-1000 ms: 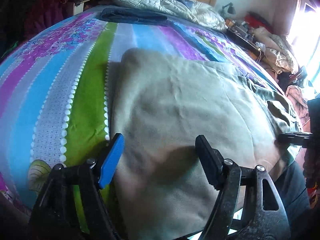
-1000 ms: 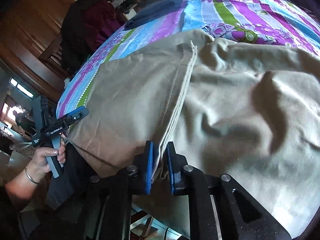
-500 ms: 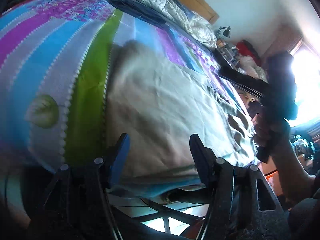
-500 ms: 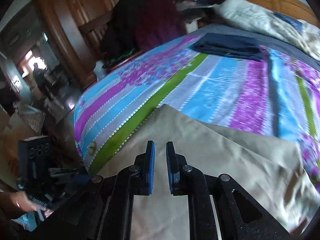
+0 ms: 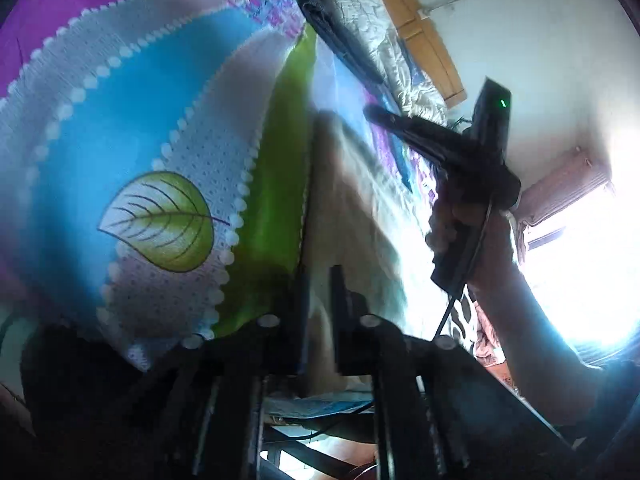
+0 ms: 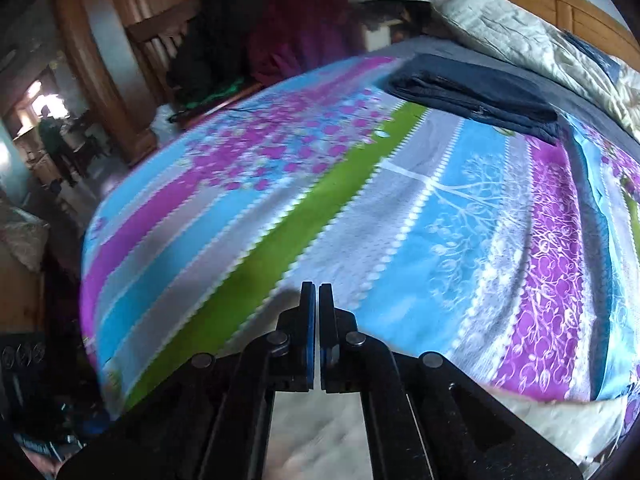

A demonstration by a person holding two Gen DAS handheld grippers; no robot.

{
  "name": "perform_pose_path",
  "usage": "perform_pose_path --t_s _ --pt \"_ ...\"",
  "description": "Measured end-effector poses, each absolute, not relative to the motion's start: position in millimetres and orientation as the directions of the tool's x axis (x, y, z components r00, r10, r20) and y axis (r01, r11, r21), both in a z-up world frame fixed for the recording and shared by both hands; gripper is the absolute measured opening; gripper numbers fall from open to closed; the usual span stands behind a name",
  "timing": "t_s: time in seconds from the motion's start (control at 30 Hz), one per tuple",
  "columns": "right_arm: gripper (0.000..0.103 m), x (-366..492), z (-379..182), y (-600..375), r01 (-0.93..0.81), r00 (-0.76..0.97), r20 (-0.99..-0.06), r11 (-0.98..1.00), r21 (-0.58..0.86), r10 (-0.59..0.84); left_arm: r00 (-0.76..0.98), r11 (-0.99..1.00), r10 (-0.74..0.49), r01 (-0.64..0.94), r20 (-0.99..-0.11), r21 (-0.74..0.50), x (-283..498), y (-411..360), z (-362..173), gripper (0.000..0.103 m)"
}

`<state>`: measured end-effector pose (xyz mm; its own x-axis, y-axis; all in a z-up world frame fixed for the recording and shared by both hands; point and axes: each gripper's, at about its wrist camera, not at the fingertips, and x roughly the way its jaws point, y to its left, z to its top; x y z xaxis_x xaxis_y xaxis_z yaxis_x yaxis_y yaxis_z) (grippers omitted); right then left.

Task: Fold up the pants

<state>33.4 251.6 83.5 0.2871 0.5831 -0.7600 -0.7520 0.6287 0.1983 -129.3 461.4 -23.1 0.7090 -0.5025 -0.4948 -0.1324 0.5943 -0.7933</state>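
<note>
L tongs (image 5: 318, 300): nearly closed, narrow gap, beige cloth of the pants (image 5: 360, 216) between the fingers at the near bed edge. Looks clenched on the hem/edge; view is blurred, contact not fully sharp.

R tongs (image 6: 316, 312): fingers pressed almost together, thin slit only. Cloth visible below and behind the fingers in R view (image 6: 316, 432), pale and blurred; whether any is pinched in the slit, cannot tell.

Pants: lie on the bed, beige, running from near edge away toward the headboard in L view, just beside the green stripe (image 5: 276, 184) of the bedsheet (image 5: 140, 128). A strip of pale cloth also at lower right of R view.

Mid: in L view R hand (image 5: 460, 216) grips the other device's handle above the pants, cable hanging down from it, green LED on the body. Leaf print (image 5: 160, 220) on sheet left of the green stripe.

Bedsheet in R view (image 6: 400, 208): stripes purple/blue/grey/green, tree print.

Far: folded dark blue garment (image 6: 472, 92) on sheet near the pillows. White quilt (image 6: 520, 36) past it, against wood headboard (image 6: 580, 12). Dark clothes heap (image 6: 288, 32) at left by a wooden chair. Bright window (image 5: 580, 260) at right in L view, overexposed.
</note>
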Motion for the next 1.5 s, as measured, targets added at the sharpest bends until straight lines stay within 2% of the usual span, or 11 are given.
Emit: perform_pose_path --t_s 0.03,0.07,0.13,0.2,0.27,0.33,0.4,0.6,0.77,1.37,1.5 --pt "0.000 19.2 84.0 247.5 -0.776 0.262 -0.761 0.599 0.200 0.593 0.724 0.584 -0.502 -0.119 -0.473 -0.803 -134.2 463.7 -22.0 0.052" --pt "0.000 8.5 77.4 248.4 -0.795 0.222 -0.780 0.572 0.202 0.585 0.718 0.588 -0.506 -0.120 -0.479 -0.800 -134.8 463.0 -23.7 0.058" --pt "0.000 -7.7 53.4 251.2 -0.804 0.207 -0.871 0.585 0.108 0.445 0.668 0.632 -0.506 -0.143 -0.545 -0.762 -128.8 458.3 -29.5 0.047" --pt "0.000 -29.9 54.8 241.6 -0.795 0.307 -0.872 0.606 -0.015 0.380 0.664 0.654 -0.481 -0.163 -0.573 -0.738 -129.3 463.8 -21.2 0.046" --pt "0.009 -68.4 74.8 228.3 -0.813 0.330 -0.838 0.581 -0.019 0.434 0.704 0.685 -0.394 -0.204 -0.591 -0.699 -145.0 474.0 -8.7 0.049" --pt "0.040 -123.4 89.3 216.4 -0.846 0.373 -0.800 0.525 -0.086 0.470 0.735 0.706 -0.310 -0.246 -0.603 -0.664 -168.5 484.3 -1.0 0.058" --pt "0.050 -183.7 87.2 213.0 -0.878 0.427 -0.764 0.423 -0.223 0.484 0.739 0.698 -0.255 -0.306 -0.624 -0.648 -186.5 495.2 -4.5 0.062" --pt "0.049 -273.7 19.6 237.3 -0.753 0.652 -0.659 0.213 -0.623 0.375 0.728 0.553 -0.274 -0.416 -0.629 -0.722 -207.7 502.3 -37.2 0.062" --pt "0.051 -283.1 -5.6 241.9 -0.620 0.756 -0.551 0.120 -0.775 0.352 0.729 0.612 -0.274 -0.372 -0.628 -0.698 -204.1 493.8 -16.7 0.062" --pt "0.051 -277.2 -13.9 268.4 -0.418 0.866 -0.344 0.147 -0.896 0.363 0.746 0.635 -0.278 -0.330 -0.605 -0.699 -186.0 496.7 1.6 0.065" --pt "0.033 -271.6 -11.5 277.3 -0.430 0.862 -0.356 0.151 -0.890 0.360 0.746 0.683 -0.284 -0.283 -0.602 -0.673 -163.6 494.2 18.7 0.071"
